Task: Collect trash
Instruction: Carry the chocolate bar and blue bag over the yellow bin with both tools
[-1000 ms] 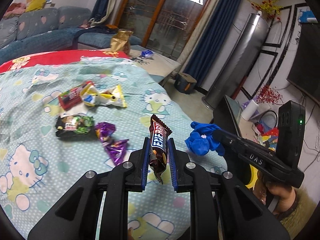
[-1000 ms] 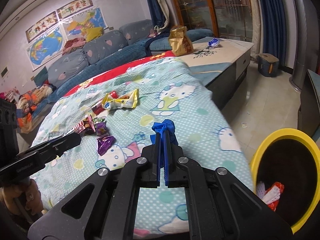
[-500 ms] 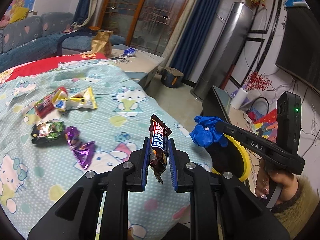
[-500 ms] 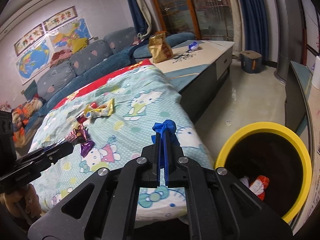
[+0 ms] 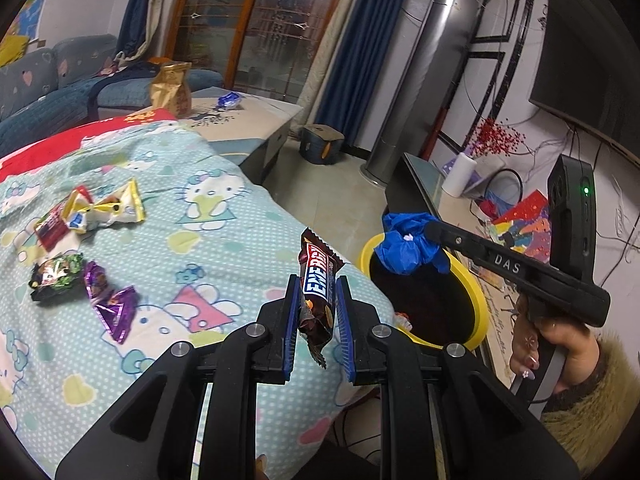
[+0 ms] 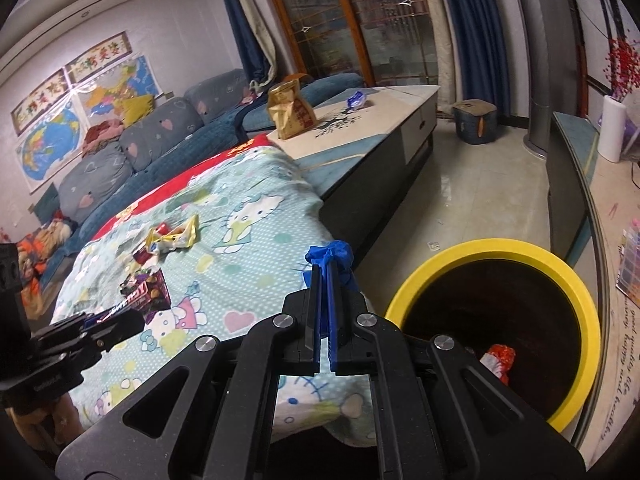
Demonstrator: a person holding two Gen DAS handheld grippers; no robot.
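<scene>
My left gripper is shut on a brown candy bar wrapper marked in blue and white, held upright over the edge of the patterned blanket. My right gripper is shut on a crumpled blue wrapper; from the left wrist view that blue wrapper hangs over the near rim of the yellow-rimmed bin. The bin holds a red and white wrapper. More wrappers lie on the blanket: a yellow one, a red one, a green-black one and a purple one.
A low table beyond the blanket carries a gold bag and a small blue wrapper. A TV stand with a paper roll runs along the right. Bare tiled floor lies between table and bin. A sofa stands behind.
Both grippers have swung right, off the blanket toward the bin, each keeping its wrapper. The bin has come into the left wrist view and grown larger in the right wrist view.
</scene>
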